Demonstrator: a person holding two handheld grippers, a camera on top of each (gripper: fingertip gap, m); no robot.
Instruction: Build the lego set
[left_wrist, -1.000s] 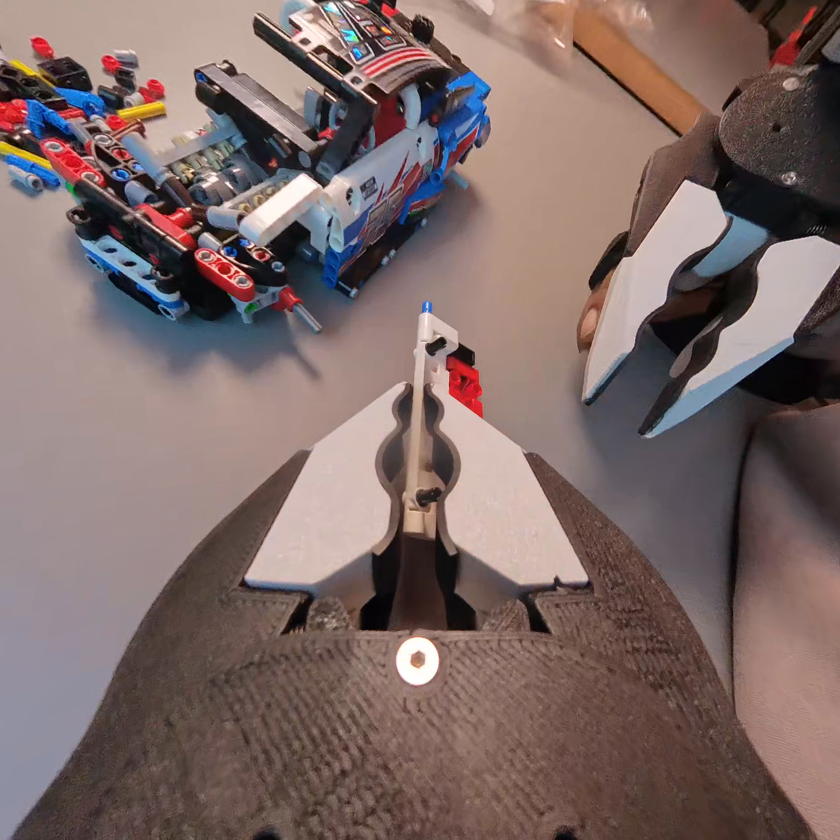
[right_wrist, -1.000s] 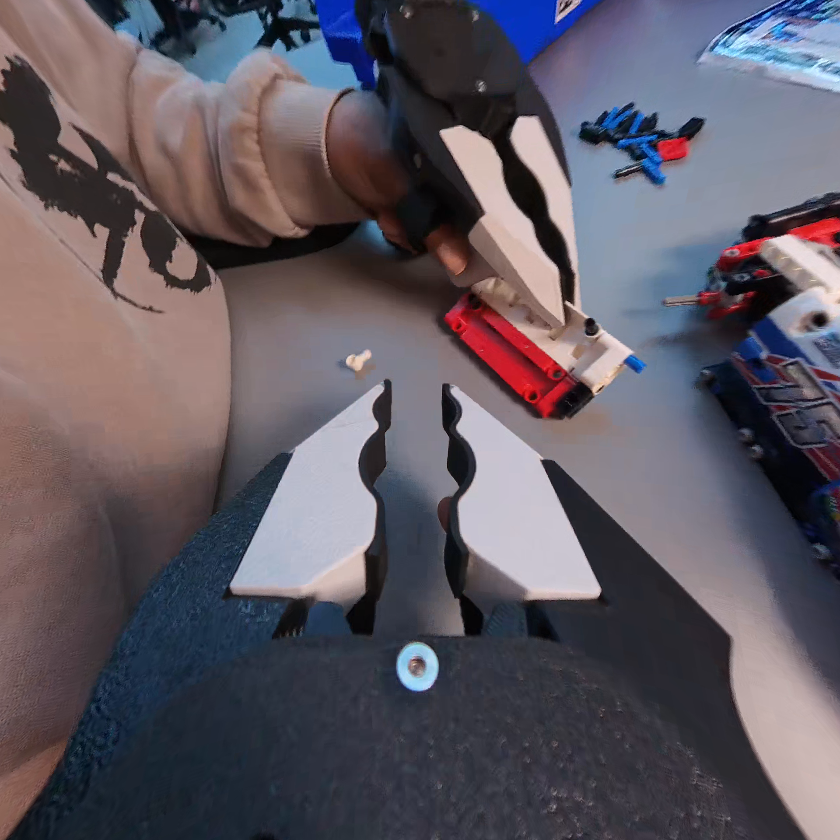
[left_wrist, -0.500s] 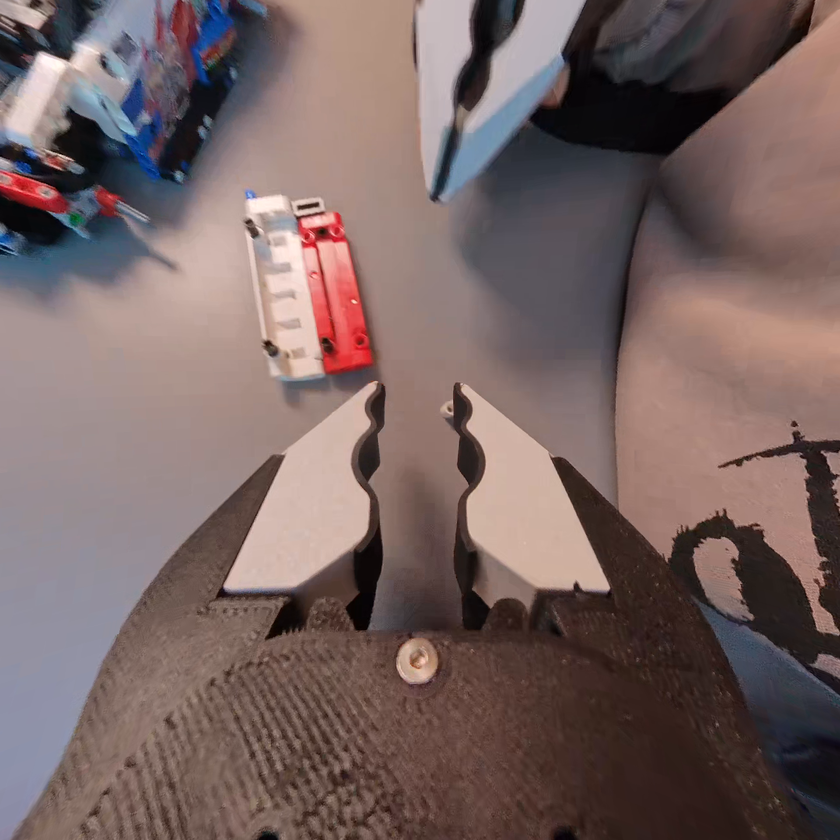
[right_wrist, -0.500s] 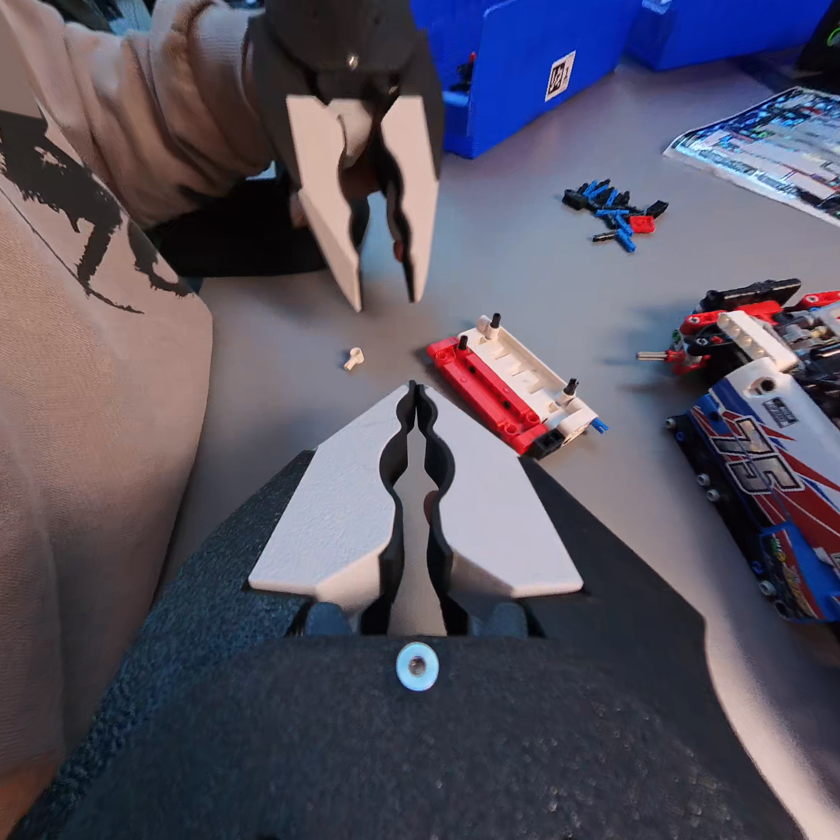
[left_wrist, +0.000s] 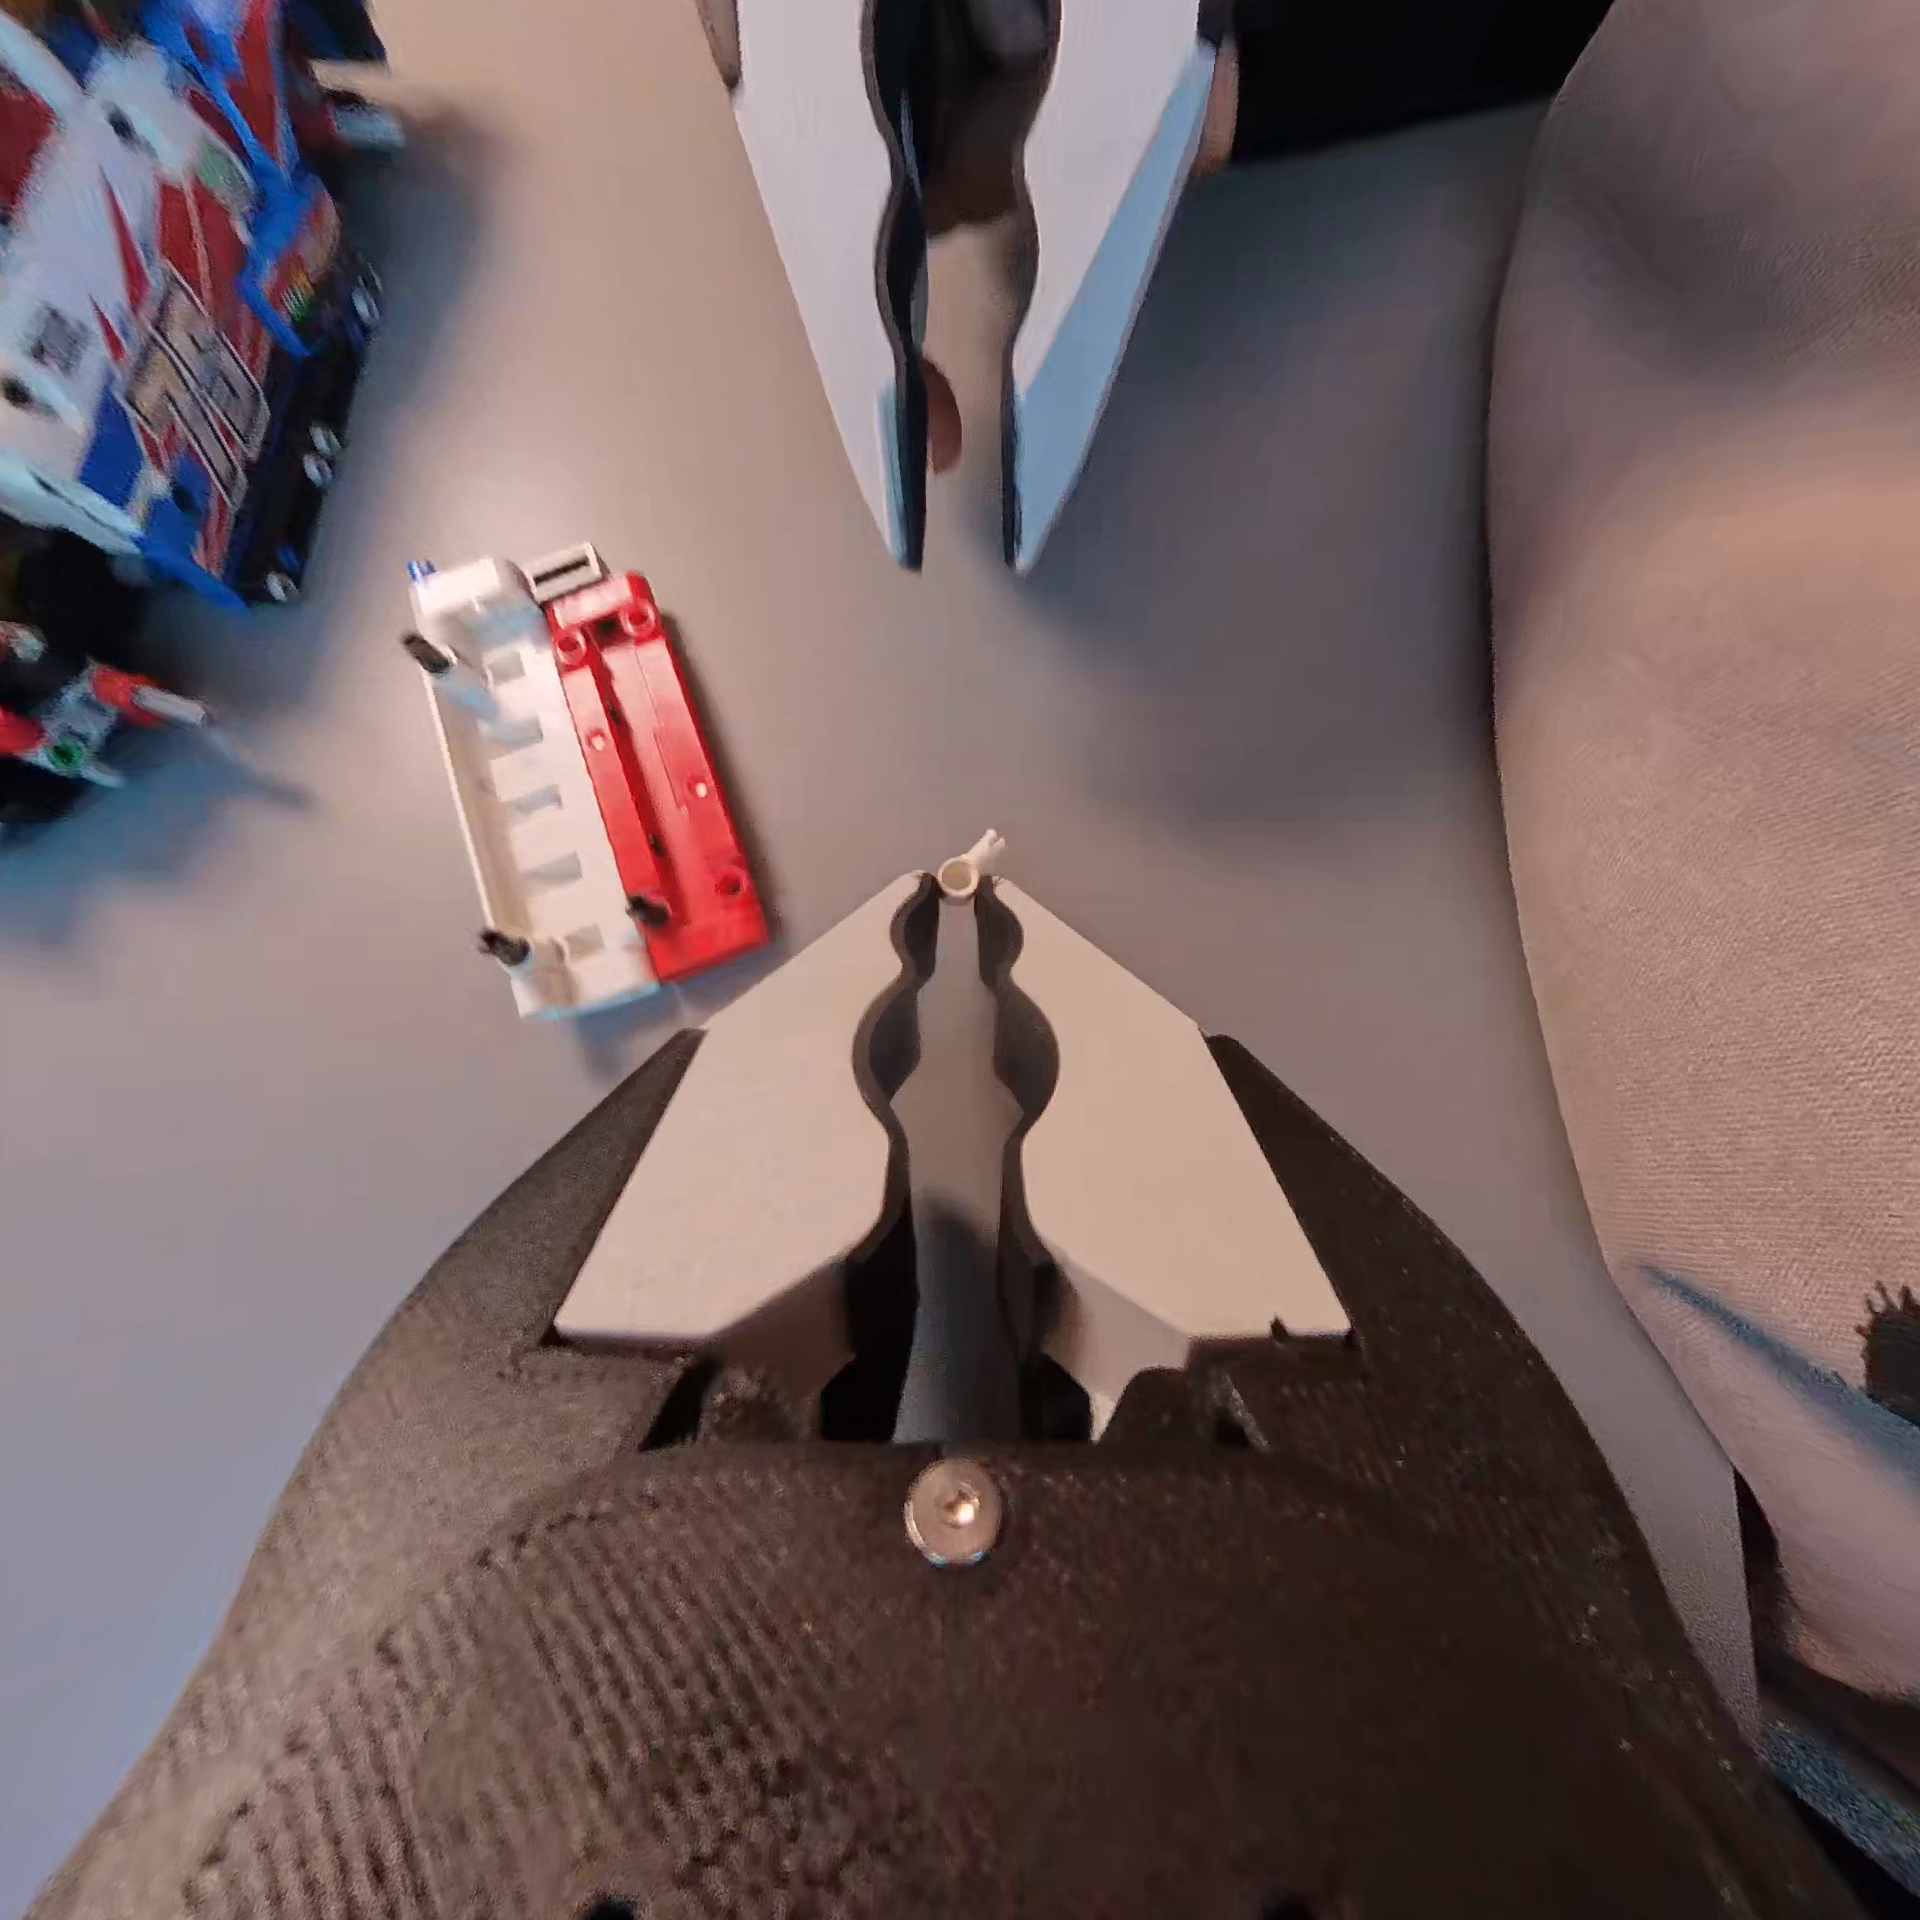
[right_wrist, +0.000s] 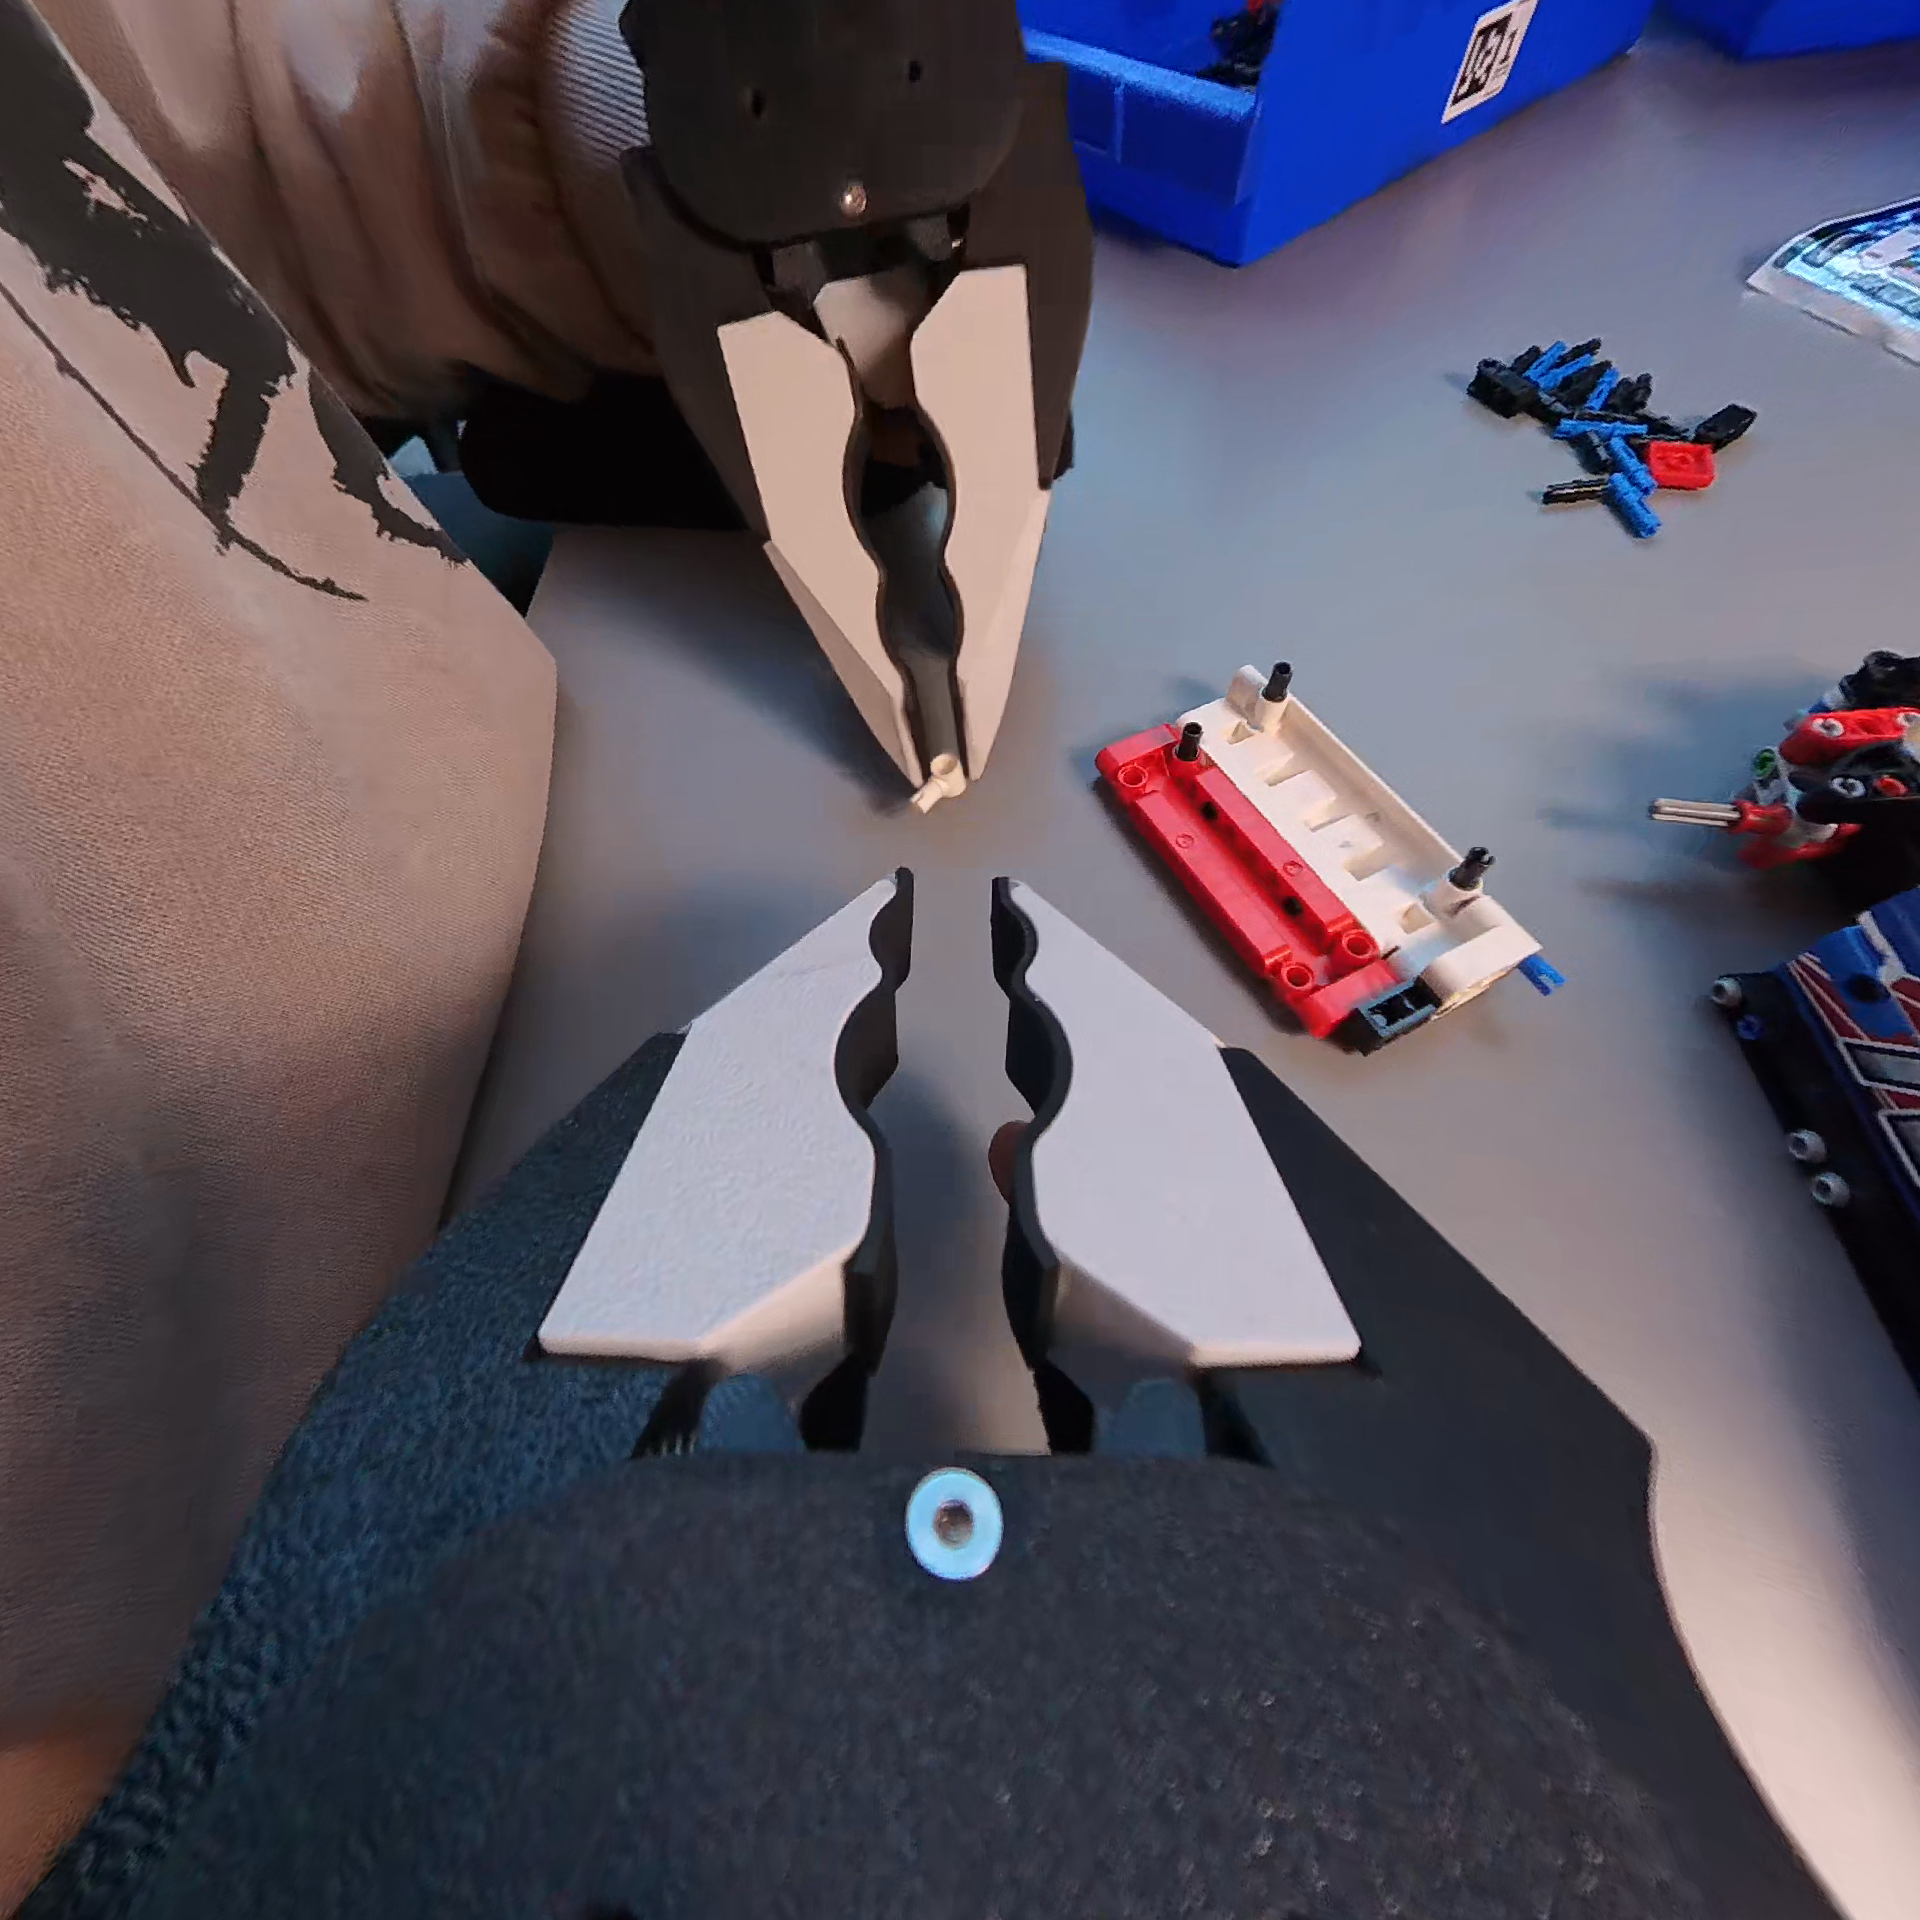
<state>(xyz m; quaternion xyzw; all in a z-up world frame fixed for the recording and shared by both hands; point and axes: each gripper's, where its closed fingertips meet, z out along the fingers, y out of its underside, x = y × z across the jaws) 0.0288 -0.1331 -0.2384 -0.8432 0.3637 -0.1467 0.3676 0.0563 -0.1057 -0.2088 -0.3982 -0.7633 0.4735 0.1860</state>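
My left gripper (left_wrist: 958, 883) is shut at its tips on a small white connector piece (left_wrist: 961, 876) that rests on the grey table; this also shows in the right wrist view (right_wrist: 940, 777). My right gripper (right_wrist: 951, 883) is open by a narrow gap and empty, its tips pointing at the left gripper's tips a short way off; it also shows in the left wrist view (left_wrist: 956, 556). A red and white panel assembly (left_wrist: 592, 790) with black pins lies flat on the table left of the left gripper, and it shows in the right wrist view (right_wrist: 1309, 862).
The part-built red, white and blue lego car (left_wrist: 156, 312) stands at the left, (right_wrist: 1849, 1018). A pile of black and blue pins (right_wrist: 1610, 436), a blue bin (right_wrist: 1299, 114) and a printed sheet (right_wrist: 1849, 270) lie farther back. A person's beige sweatshirt (right_wrist: 208, 727) borders the table.
My left gripper let go of the red and white panel, which now lies on the table, moved to the small white piece and closed on it. My right gripper shut, then opened slightly.
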